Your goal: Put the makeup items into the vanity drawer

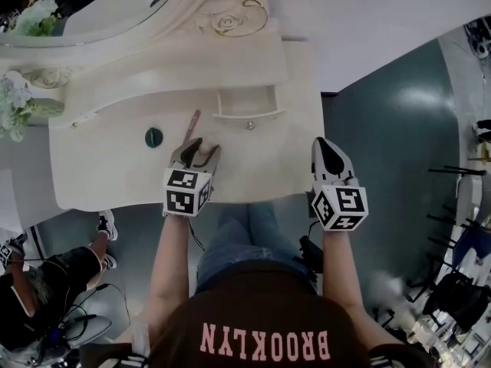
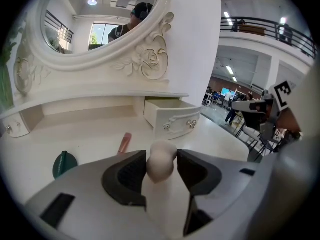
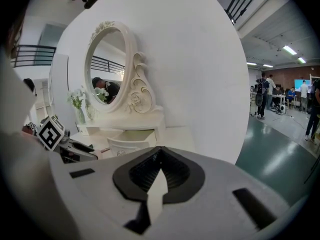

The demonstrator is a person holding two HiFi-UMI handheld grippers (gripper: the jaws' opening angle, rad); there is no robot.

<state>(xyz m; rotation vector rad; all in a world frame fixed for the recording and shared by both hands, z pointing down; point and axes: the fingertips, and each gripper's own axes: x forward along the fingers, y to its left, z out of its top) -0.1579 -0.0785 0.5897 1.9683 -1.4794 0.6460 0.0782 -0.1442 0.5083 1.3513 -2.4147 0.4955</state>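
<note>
Beige makeup sponge (image 2: pixel 161 166) pinched in the left claw (image 2: pixel 161 158).
Its rounded end points ahead of the jaws, long axis seemingly along them (hard to be sure). Carrying step: next, reach forward to the open drawer (image 2: pixel 172 118) just ahead-right, then release. Right claw (image 3: pixel 159 153) closed, empty.

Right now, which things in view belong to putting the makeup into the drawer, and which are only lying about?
For the job: beige sponge held in the left gripper; pink tube; green round item; open drawer.
Lying about: mirror; flowers.
</note>
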